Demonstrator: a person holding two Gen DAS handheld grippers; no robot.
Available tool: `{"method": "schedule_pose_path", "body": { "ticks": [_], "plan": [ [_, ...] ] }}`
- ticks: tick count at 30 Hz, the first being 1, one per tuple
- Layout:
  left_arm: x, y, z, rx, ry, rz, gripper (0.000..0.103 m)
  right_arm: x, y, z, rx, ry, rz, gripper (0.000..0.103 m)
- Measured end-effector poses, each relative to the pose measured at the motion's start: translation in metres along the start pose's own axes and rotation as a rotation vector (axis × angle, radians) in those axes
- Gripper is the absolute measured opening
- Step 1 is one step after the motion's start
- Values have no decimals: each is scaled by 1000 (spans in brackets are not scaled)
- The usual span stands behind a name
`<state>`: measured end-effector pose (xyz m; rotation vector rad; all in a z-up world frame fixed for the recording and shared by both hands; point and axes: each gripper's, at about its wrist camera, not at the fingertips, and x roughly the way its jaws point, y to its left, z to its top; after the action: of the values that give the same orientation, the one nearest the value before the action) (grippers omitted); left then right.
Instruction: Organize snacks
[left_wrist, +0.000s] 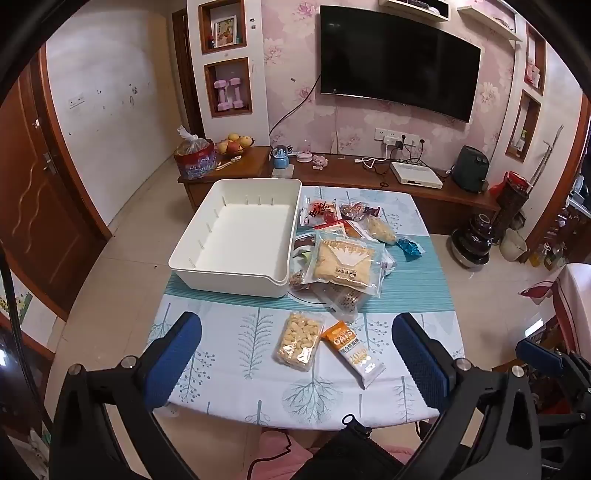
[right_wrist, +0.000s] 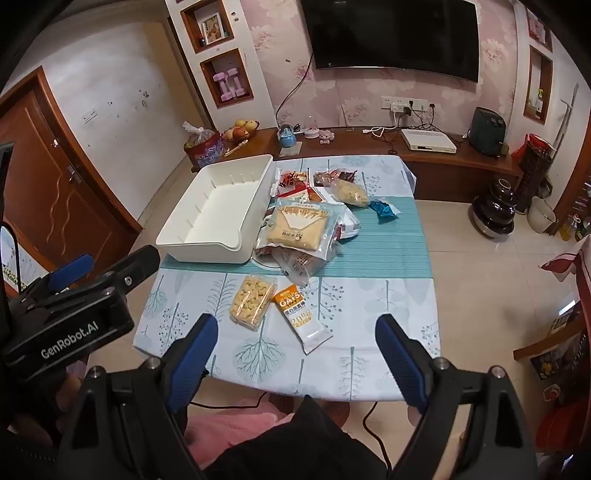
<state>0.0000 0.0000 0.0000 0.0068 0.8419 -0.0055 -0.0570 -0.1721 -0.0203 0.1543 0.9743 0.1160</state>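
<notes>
An empty white bin (left_wrist: 236, 236) (right_wrist: 218, 210) stands at the table's back left. Beside it lies a pile of snack packets, with a large biscuit bag (left_wrist: 345, 264) (right_wrist: 297, 229) on top and a blue wrapped snack (left_wrist: 410, 249) (right_wrist: 384, 210) at the right. A clear pack of puffed snacks (left_wrist: 299, 341) (right_wrist: 253, 301) and an orange-white oat bar (left_wrist: 352, 352) (right_wrist: 303, 314) lie nearer the front. My left gripper (left_wrist: 295, 347) is open and empty above the front edge. My right gripper (right_wrist: 295, 347) is open and empty, also at the front edge.
The small table has a leaf-patterned cloth (left_wrist: 240, 354) (right_wrist: 369, 306) with a teal runner. A wooden TV bench (left_wrist: 369, 173) stands behind it, tiled floor around. The left gripper's body (right_wrist: 66, 314) shows at the left of the right wrist view.
</notes>
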Motion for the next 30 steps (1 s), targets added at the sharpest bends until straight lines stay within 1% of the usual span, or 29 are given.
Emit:
{"method": "schedule_pose_path", "body": {
  "ticks": [9, 14, 18, 29, 30],
  "plan": [
    [0, 0, 0, 2, 9, 3, 103, 3, -2, 4, -1, 0, -3, 88],
    [0, 1, 0, 0, 14, 1, 103, 1, 4, 3, 0, 4, -9, 88],
    [5, 0, 2, -7, 14, 7, 103, 7, -4, 6, 3, 7, -8, 88],
    [9, 2, 4, -6, 17, 11, 103, 9, -4, 6, 2, 5, -14, 88],
    [9, 3, 4, -7, 15, 9, 103, 4, -4, 9, 2, 5, -17, 88]
  ]
}}
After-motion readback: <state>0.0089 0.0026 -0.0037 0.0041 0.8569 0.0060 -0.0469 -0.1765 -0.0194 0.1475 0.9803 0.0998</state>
